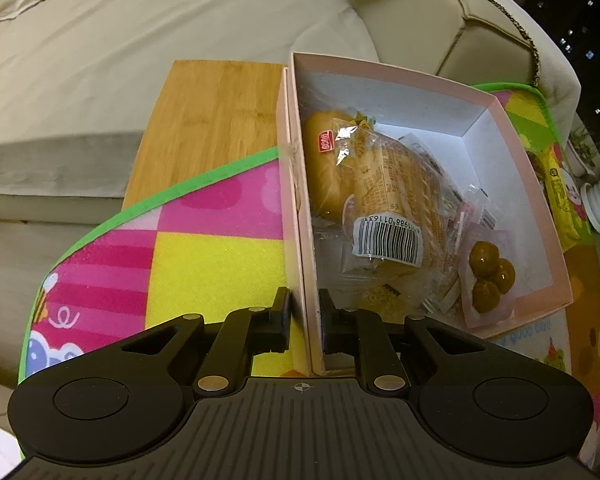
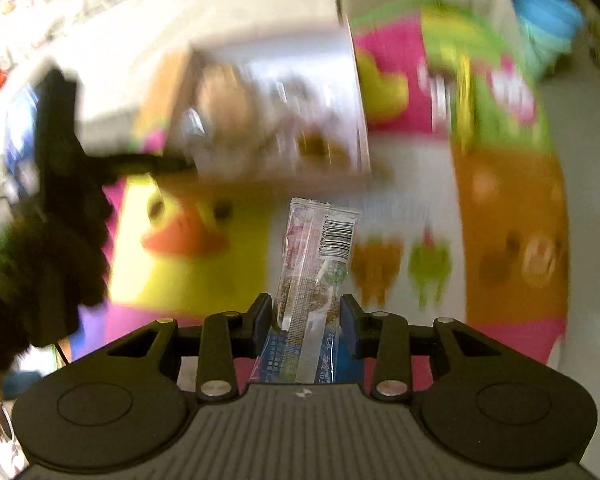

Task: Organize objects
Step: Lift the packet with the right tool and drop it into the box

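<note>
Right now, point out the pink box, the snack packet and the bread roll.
pink box (image 1: 520, 184): left wrist view, right wall.
snack packet (image 2: 320, 248): right wrist view, middle of wrapper.
bread roll (image 1: 324, 168): left wrist view, crust.

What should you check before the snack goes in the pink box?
1. Left gripper clamps the pink box by its wall: ok.
2. Right gripper pinches the snack packet: ok.
3. Free floor space in the box, at the far corner: ok.
4. Bread bag and brown balls packet lying inside, below the rim: ok.
5. Packet lined up over the box: cannot tell, the right wrist view is blurred.
6. Box sitting flat on the play mat: cannot tell.
</note>
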